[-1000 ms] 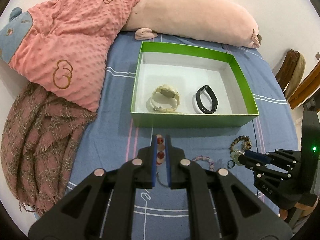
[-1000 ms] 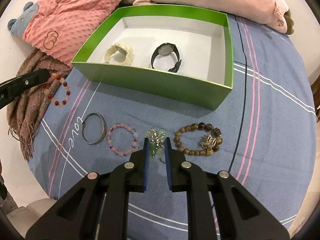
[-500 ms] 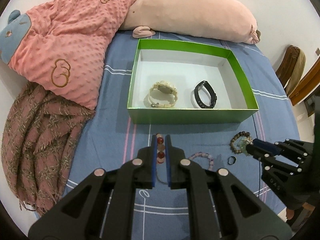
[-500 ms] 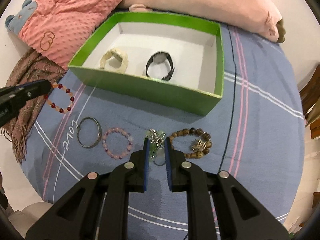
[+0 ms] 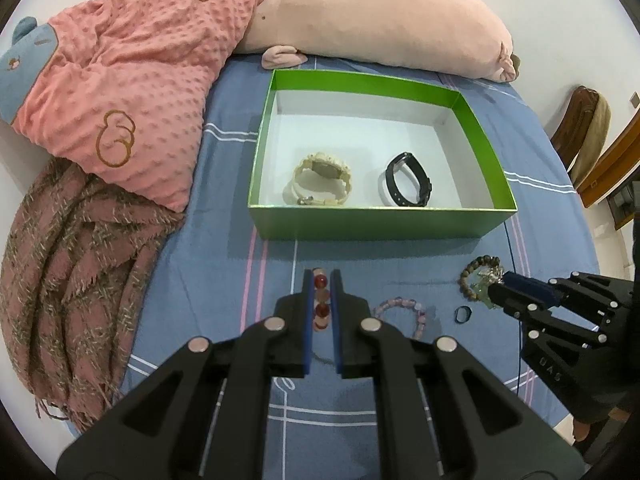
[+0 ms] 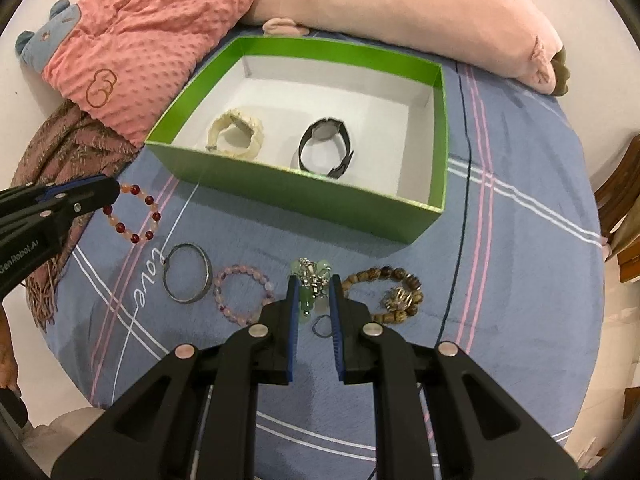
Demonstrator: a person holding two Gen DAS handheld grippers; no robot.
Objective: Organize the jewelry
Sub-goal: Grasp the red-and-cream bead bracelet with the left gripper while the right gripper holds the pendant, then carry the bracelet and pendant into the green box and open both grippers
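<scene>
Across the blue bedsheet (image 6: 500, 240) I am looking at a green box (image 6: 304, 196) sitting toward the far edge, its near wall standing between my grippers and the two pieces lying inside: a cream watch (image 5: 322, 178) on the left and a black watch (image 5: 408, 179) on the right, apart from each other. My left gripper (image 5: 321, 300) is clamping a red-and-peach bead bracelet (image 6: 134, 213), the beads showing pinched between its blue pads, and the loop is hanging out beside the tip near the sheet's left edge. My right gripper (image 6: 314, 300) is pinching a green-bead bracelet with silver charms (image 6: 311, 282) between nearly closed jaws, in the row along the near edge. Lying on the sheet in that row, from left to right, I am seeing a silver bangle (image 6: 187, 279), a pink bead bracelet (image 6: 243, 294) just beside it, and a brown wooden bead bracelet (image 6: 390, 294) just right of my right gripper. A small dark ring (image 6: 322, 326) is lying between the right gripper's fingers, lower down. Crowding the far edge behind the box are a long pink plush pillow (image 5: 384, 20) and a dotted pink blanket (image 5: 132, 76), with a brown fringed throw (image 5: 76, 276) spilling along the left edge.
</scene>
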